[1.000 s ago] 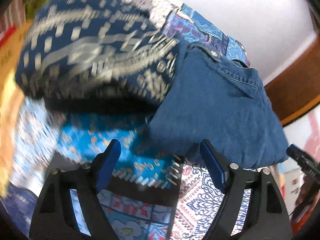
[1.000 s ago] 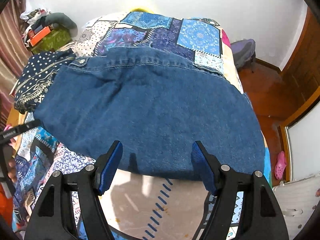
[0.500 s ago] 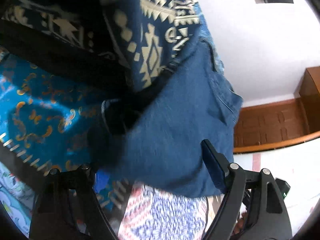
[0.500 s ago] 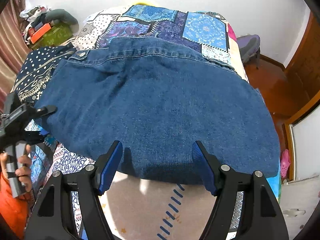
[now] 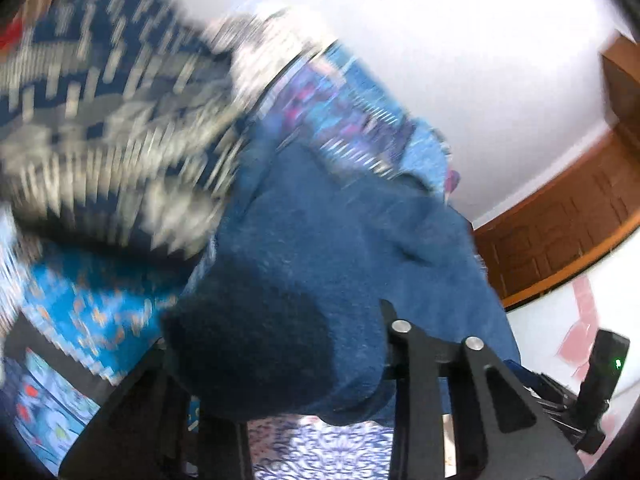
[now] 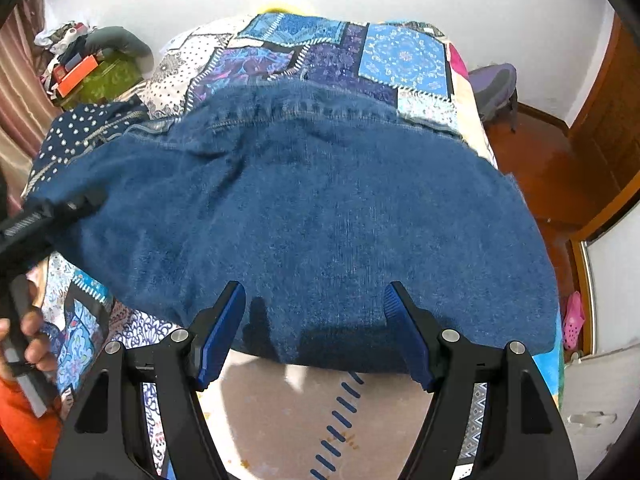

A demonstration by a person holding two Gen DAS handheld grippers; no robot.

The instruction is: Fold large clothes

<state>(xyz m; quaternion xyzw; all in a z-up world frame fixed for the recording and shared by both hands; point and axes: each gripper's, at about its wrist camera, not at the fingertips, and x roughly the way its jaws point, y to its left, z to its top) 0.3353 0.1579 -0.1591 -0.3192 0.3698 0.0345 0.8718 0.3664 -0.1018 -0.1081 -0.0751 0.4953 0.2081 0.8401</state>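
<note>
A large blue denim garment [image 6: 320, 216] lies spread across the patchwork bed cover [image 6: 400, 56]. My right gripper [image 6: 316, 332] is open, its blue pads just above the garment's near hem, touching nothing. My left gripper [image 5: 280, 356] has denim [image 5: 340, 260] bunched between its jaws at the garment's left edge; its fingertips are hidden under the cloth. It shows in the right wrist view [image 6: 48, 220] at the garment's left corner. The left wrist view is motion-blurred.
A dark blue patterned cloth [image 6: 76, 136] lies folded at the bed's left side, also in the left wrist view [image 5: 100, 128]. A green bag with clutter [image 6: 96, 76] stands at the back left. Wooden floor [image 6: 548, 168] and a door lie to the right.
My left gripper moved onto the garment's left edge and closed around the denim, lifting it. My right gripper crept a little closer to the near hem and stayed open.
</note>
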